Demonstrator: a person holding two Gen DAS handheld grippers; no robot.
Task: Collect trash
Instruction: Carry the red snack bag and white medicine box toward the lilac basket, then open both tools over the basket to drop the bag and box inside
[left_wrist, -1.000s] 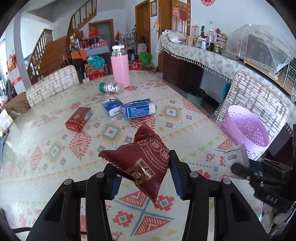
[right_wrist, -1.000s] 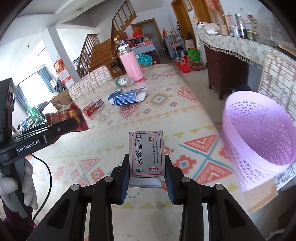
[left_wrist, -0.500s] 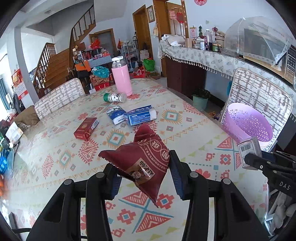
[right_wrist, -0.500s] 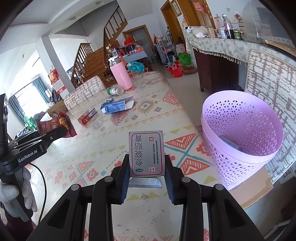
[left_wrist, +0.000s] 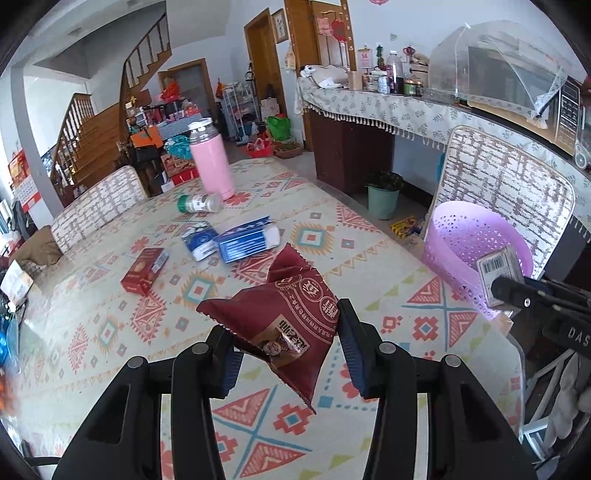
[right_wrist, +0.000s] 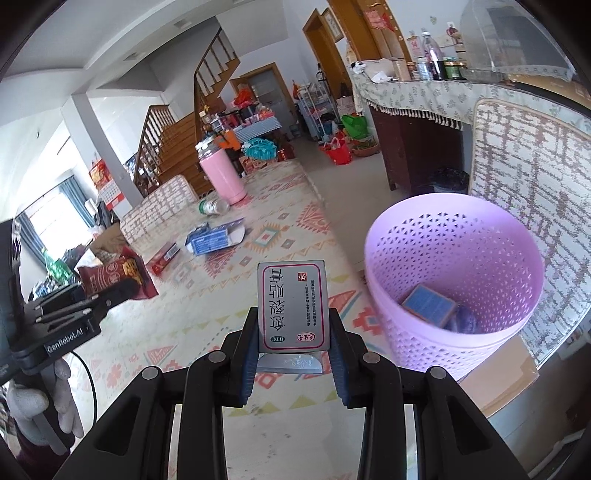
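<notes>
My left gripper (left_wrist: 286, 349) is shut on a dark red snack bag (left_wrist: 284, 321), held above the patterned table (left_wrist: 110, 332). My right gripper (right_wrist: 291, 343) is shut on a grey medicine box (right_wrist: 291, 306) with red edging, held upright just left of the purple mesh basket (right_wrist: 454, 221). The basket (left_wrist: 476, 236) stands past the table's right edge and holds a brown-and-blue box (right_wrist: 428, 302). In the left wrist view the right gripper (left_wrist: 517, 295) with its box shows in front of the basket. The right wrist view shows the left gripper (right_wrist: 110, 291) and its bag at far left.
On the table lie a red box (left_wrist: 144, 269), two blue-and-white boxes (left_wrist: 247, 240), a fallen bottle (left_wrist: 199, 203) and a pink flask (left_wrist: 212, 162). A patterned chair back (left_wrist: 506, 184) rises behind the basket. A cardboard box (right_wrist: 498, 380) sits under the basket. A gloved hand (right_wrist: 37, 406) holds the left gripper.
Both grippers have travelled right toward the basket with their loads. The basket has come nearer in both views, and its inside now shows in the right wrist view.
</notes>
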